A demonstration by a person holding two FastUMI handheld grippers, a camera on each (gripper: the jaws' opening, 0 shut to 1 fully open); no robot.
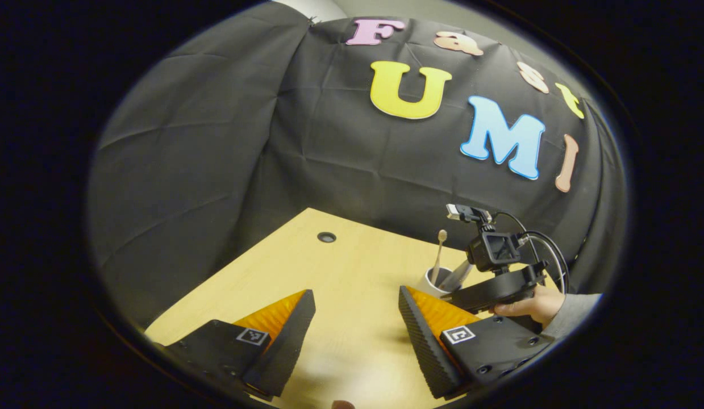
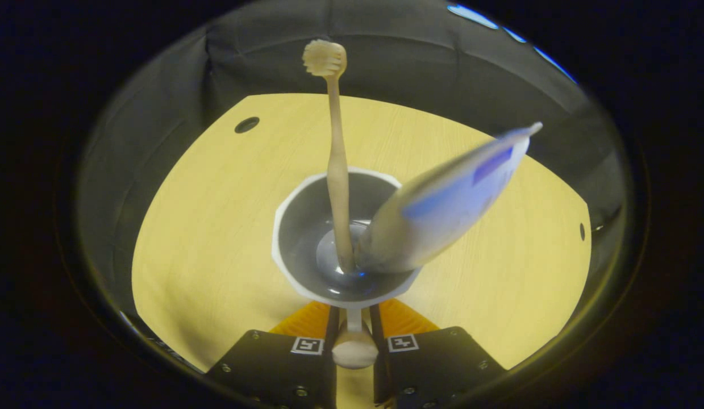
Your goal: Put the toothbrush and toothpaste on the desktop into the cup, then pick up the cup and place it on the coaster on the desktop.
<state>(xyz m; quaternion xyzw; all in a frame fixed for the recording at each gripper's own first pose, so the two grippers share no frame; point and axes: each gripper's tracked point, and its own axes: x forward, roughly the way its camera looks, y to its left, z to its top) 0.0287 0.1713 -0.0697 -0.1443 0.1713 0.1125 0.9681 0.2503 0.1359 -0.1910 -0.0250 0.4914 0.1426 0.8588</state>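
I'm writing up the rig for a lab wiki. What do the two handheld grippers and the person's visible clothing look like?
The left gripper has two wedge-shaped fingers with ribbed inner faces on black bodies, each bearing a square black-and-white tag. The right gripper has the same black bodies and tags; from the left gripper view it carries a small black camera with black cables. The hand holding it wears a grey sleeve.

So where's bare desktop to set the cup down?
Bare wood lies between the left claw and the cable hole, and all around the cup in the right gripper view. The crowded spot is the cup itself, holding toothbrush and toothpaste, its handle pinched by the right claw.
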